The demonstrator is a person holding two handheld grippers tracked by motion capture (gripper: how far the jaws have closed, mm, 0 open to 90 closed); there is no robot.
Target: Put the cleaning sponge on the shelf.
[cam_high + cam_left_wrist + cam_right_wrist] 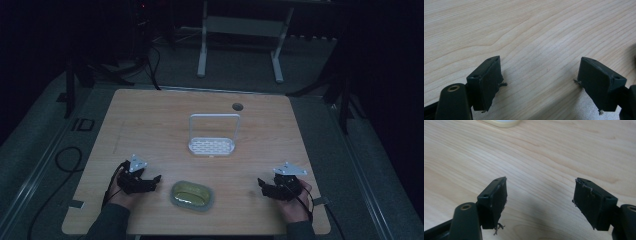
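Dish point(192, 195) lies between both gaping hand-held grippers.

Light wood desk point(150, 125) with a grommet hole point(237, 106) near the far edge, white rack point(212, 145) sitting mid-desk, oval dish point(192, 195) close to the near edge.

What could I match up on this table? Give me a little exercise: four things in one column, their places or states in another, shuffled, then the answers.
Things:
1. white rack
2. oval dish
3. left gripper
4. round hole

Places or states:
A. near the table's far edge
B. jaws open over bare wood, holding nothing
C. at the table's middle, handle upright
D. at the near edge, between the two grippers

Pairs: 1-C, 2-D, 3-B, 4-A
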